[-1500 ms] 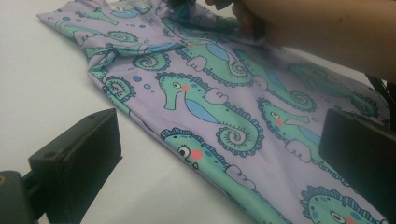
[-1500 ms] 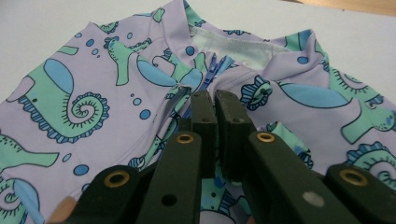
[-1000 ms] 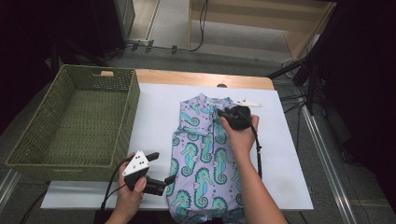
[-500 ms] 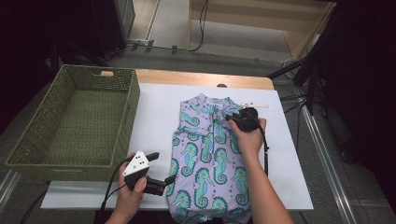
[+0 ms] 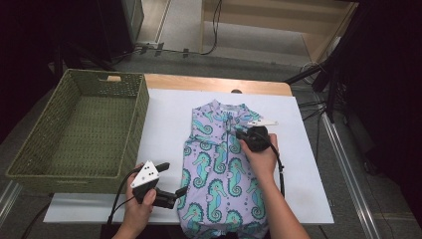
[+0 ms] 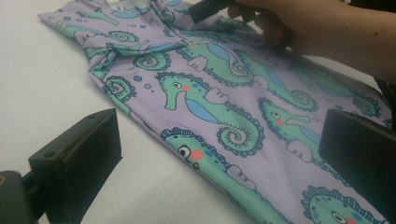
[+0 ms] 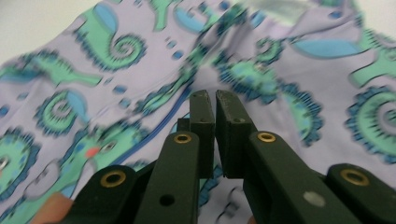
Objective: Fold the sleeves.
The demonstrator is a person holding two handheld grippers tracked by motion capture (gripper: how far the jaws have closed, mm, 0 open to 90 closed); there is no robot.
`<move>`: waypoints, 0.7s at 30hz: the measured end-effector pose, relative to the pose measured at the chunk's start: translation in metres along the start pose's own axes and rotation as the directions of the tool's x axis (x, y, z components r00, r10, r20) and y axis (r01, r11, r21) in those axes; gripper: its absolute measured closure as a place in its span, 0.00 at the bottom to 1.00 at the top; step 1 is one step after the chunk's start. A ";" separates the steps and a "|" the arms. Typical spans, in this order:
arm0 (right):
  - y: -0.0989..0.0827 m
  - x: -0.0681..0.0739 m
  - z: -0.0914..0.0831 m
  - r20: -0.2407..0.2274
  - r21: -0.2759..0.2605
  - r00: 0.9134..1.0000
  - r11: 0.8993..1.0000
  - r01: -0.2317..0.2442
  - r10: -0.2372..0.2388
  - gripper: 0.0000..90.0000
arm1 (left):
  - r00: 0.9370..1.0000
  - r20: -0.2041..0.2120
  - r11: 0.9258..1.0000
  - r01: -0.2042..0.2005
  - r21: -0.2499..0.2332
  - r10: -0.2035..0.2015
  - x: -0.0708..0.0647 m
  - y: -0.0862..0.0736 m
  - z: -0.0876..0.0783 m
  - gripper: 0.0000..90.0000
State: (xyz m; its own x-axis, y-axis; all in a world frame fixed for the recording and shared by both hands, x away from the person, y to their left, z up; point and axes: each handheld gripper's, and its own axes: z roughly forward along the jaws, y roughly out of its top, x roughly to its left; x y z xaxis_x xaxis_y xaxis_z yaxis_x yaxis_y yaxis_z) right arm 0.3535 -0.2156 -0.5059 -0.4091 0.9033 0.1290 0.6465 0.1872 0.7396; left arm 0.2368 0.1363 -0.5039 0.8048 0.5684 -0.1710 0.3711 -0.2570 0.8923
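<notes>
On the white sheet [image 5: 164, 114] the seahorse garment [image 5: 219, 169] is lying flat — I'm pressing my right gripper [image 7: 212, 105], jaws just closed with nothing visibly pinched, by its zipper; next I'm needing a real grip, left gripper [image 5: 171, 181] waiting wide at the hem

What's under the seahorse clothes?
The seahorse garment lies flat on a white sheet covering the table. Whatever sits directly beneath the fabric is hidden. The green basket stands beside it.

The tabletop [image 5: 209, 83] was wooden, and a white sheet [image 5: 164, 119] covered most of it. On the sheet lay a purple garment with seahorses [image 5: 219, 174], spread flat near the middle. A green woven basket [image 5: 74, 134] stood at the left edge, just beside the garment.
</notes>
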 end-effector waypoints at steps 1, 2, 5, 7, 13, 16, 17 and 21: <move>-0.002 0.002 0.000 -0.015 0.012 1.000 1.000 0.010 -0.010 0.93 | 1.000 -0.001 1.000 -0.001 0.001 0.001 0.000 0.000 0.000 0.00; -0.003 0.003 0.000 -0.026 0.021 0.999 1.000 0.022 -0.021 0.91 | 1.000 0.000 1.000 -0.002 0.001 0.002 0.000 0.000 0.000 0.00; 0.001 -0.001 -0.005 -0.007 -0.018 1.000 1.000 0.008 -0.008 0.95 | 1.000 -0.003 1.000 -0.001 0.002 0.001 0.000 0.000 0.000 0.00; 0.007 -0.010 -0.008 0.008 -0.042 0.999 0.999 -0.033 0.034 0.98 | 1.000 -0.003 1.000 -0.001 0.002 0.001 0.000 0.000 0.000 0.00; 0.022 -0.039 0.001 0.056 -0.032 0.986 0.987 -0.158 0.160 0.98 | 1.000 0.001 1.000 0.008 -0.006 -0.007 0.000 0.000 0.000 0.00; 0.026 -0.046 0.009 0.061 -0.001 0.973 0.975 -0.223 0.222 0.98 | 1.000 0.003 1.000 0.007 -0.005 -0.007 0.000 0.000 0.000 0.00; 0.026 -0.047 0.012 0.065 0.011 0.970 0.972 -0.235 0.234 0.98 | 1.000 0.003 1.000 0.007 -0.006 -0.007 0.000 0.000 0.000 0.00; 0.022 -0.045 0.019 0.061 0.060 0.968 0.967 -0.248 0.244 0.98 | 1.000 0.004 1.000 0.008 -0.007 -0.008 0.000 0.000 0.000 0.00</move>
State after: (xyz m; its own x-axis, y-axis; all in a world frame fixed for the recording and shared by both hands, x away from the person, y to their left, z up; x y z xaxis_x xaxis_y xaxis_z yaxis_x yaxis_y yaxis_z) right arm 0.3987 -0.2451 -0.5086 -0.1985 0.9435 0.2651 0.7654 -0.0197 0.6432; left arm 0.2370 0.1369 -0.5040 0.8035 0.5674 -0.1801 0.3744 -0.2465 0.8939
